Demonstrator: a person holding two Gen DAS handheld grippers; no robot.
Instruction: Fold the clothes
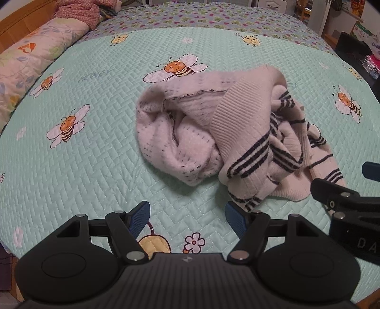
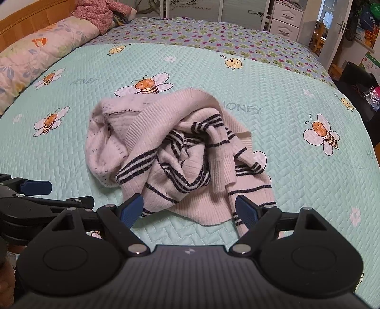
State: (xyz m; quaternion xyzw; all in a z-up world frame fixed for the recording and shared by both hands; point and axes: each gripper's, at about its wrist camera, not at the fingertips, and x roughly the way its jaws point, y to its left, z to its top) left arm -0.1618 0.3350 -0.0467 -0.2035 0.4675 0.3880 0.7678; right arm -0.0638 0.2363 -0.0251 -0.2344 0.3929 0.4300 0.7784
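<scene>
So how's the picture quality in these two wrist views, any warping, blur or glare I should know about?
Left wrist view: strong fisheye bulge curves the mint-green quilted bee bedspread; the crumpled pink knit sweater with dark stripes is sharp. Right wrist view: same warping, dark corners, even soft indoor light, no glare on the sweater.

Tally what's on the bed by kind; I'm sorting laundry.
Sweater, pink with dark stripes, crumpled: 1
Floral pillow: 1
Pink patterned bundle beside the pillow: 1
Quilted covers: 2, bee and floral
Total: 5
</scene>
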